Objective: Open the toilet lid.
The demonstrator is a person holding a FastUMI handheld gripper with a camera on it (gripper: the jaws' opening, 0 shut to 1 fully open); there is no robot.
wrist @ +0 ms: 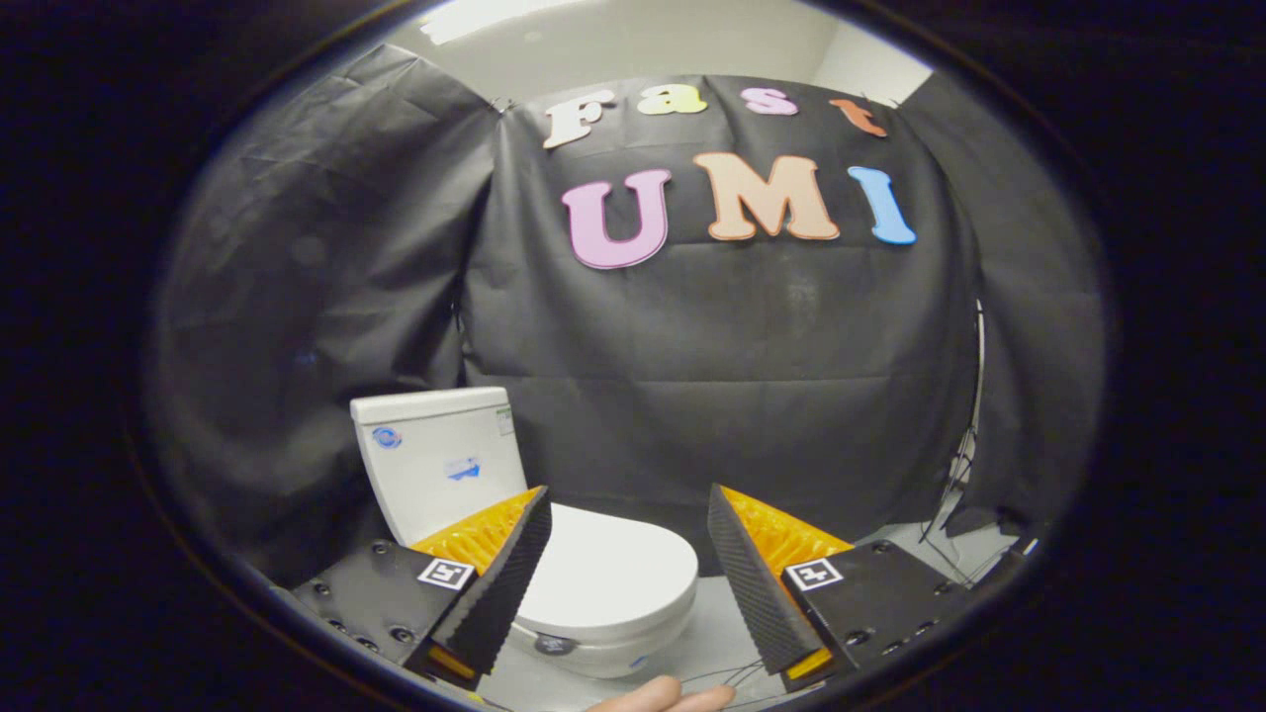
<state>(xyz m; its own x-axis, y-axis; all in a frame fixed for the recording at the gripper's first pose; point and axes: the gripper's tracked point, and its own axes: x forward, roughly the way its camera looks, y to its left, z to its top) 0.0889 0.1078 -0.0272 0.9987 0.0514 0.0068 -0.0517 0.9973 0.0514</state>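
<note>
A white toilet stands below and ahead of me, its tank (440, 457) against the black cloth wall. Its lid (608, 569) lies flat and closed on the bowl. My gripper (628, 509) hovers above the toilet with its fingers spread wide and nothing between them. The left finger (499, 583) overlaps the lid's left side in the view, and the right finger (757, 583) sits past the lid's right rim. The lid's front edge shows between the two fingers. I cannot tell how far above the lid the fingers are.
Black cloth (712, 366) hangs behind and to both sides of the toilet. A pale floor (707, 633) shows right of the bowl, with thin cables (949, 514) trailing down at the far right. Part of a person's hand (663, 697) shows beneath the gripper.
</note>
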